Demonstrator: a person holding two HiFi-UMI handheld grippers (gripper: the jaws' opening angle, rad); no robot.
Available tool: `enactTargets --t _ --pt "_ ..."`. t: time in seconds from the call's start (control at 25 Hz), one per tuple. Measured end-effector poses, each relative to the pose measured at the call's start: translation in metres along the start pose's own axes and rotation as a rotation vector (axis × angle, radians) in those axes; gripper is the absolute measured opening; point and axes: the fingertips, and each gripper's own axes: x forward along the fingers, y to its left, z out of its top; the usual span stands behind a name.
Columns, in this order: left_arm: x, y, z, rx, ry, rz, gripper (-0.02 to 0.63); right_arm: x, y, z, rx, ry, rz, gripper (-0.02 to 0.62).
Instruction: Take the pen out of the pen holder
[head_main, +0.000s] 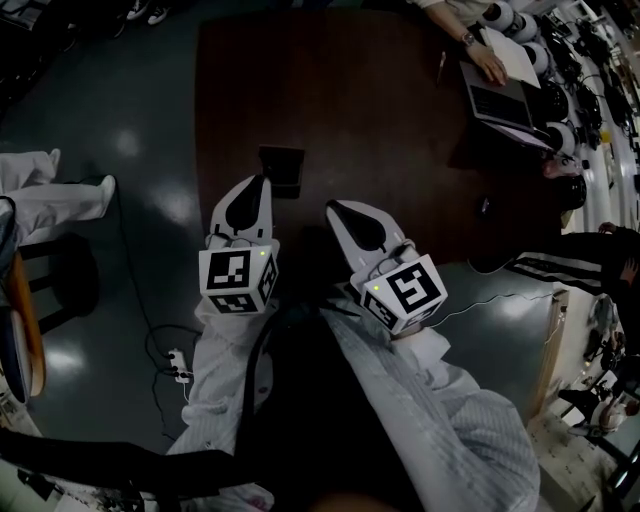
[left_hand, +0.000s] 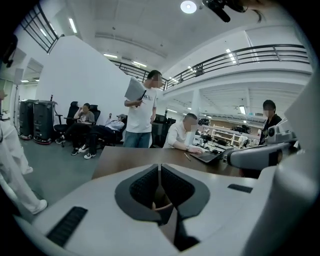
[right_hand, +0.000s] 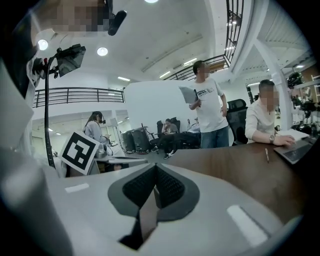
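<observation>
nothing done yet, i judge: left gripper (head_main: 258, 188) and right gripper (head_main: 336, 212), jaws pressed together and empty, hover near the dark pen holder (head_main: 281, 166).

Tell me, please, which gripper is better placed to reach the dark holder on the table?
Left, probably: the left gripper points at the dark holder, tips almost at its edge, while the right gripper sits farther off. Both are shut, so either must open first.

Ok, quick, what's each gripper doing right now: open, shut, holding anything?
Left gripper: shut, jaws together, holding nothing.
Right gripper: shut, jaws together, holding nothing.
</observation>
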Motion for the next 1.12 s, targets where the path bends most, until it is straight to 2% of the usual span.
enactTargets --t 0.24,0.32,0.44,0.8,1.12 --pt "0.015 0.012 -0.014 0.007 0.057 0.046 0.009 0.000 -0.010 -0.009 0.027 0.017 -0.022 0.003" --pt "0.021 0.016 -0.020 0.002 0.076 0.049 0.064 0.003 -0.013 -0.011 0.033 0.024 -0.025 0.003" --pt "0.030 0.021 -0.027 0.000 0.101 0.054 0.095 0.007 -0.016 -0.013 0.041 0.029 -0.025 0.003" --pt "0.061 0.043 -0.044 0.021 0.146 0.123 0.123 0.017 -0.018 -0.022 0.056 0.055 -0.016 0.003" --pt "0.075 0.041 -0.065 -0.010 0.192 0.064 0.123 0.016 -0.025 -0.029 0.066 0.069 -0.040 0.003"
